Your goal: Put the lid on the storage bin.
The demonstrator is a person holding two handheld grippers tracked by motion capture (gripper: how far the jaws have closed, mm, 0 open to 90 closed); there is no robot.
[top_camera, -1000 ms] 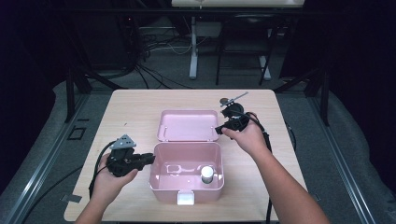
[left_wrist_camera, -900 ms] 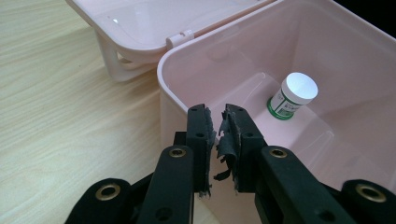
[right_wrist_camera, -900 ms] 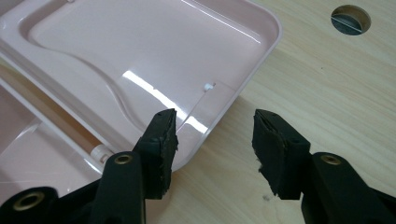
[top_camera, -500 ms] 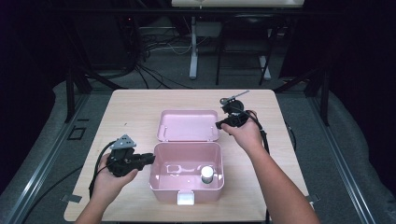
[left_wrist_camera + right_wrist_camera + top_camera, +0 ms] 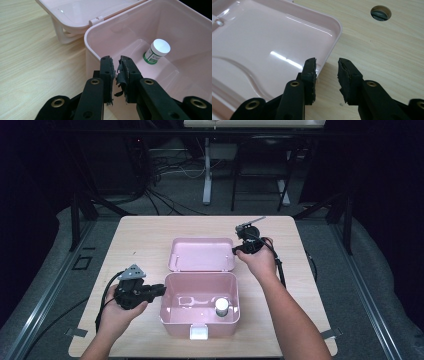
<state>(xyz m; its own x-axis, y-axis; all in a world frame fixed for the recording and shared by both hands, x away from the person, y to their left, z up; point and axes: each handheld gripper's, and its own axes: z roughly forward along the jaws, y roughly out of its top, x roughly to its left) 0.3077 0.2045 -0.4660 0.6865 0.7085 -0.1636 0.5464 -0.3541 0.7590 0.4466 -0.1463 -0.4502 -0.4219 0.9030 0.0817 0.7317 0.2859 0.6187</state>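
Observation:
An open pink box (image 5: 172,317) stands mid-table with its lid (image 5: 202,254) laid back flat behind it. A white-capped bottle (image 5: 221,306) stands inside, also seen as the bottle (image 5: 157,51) in the left gripper view. My left gripper (image 5: 159,291) is at the box's left wall (image 5: 88,53), and its torn pads, left gripper (image 5: 115,65), stand nearly together on the wall's rim. My right gripper (image 5: 236,251) is at the lid's right edge. Its jaws, right gripper (image 5: 327,63), have just been closing. The lid's rim (image 5: 329,47) lies between them, untouched.
The box rests on a pale wooden table (image 5: 140,240) with a round cable hole (image 5: 381,12) beyond the lid's corner. A white latch (image 5: 199,333) sits on the box's front. Cables (image 5: 105,300) trail from both grippers. Dark floor and stands surround the table.
The right hand has shifted slightly at the lid's right edge. The left hand, the box and the bottle have kept still.

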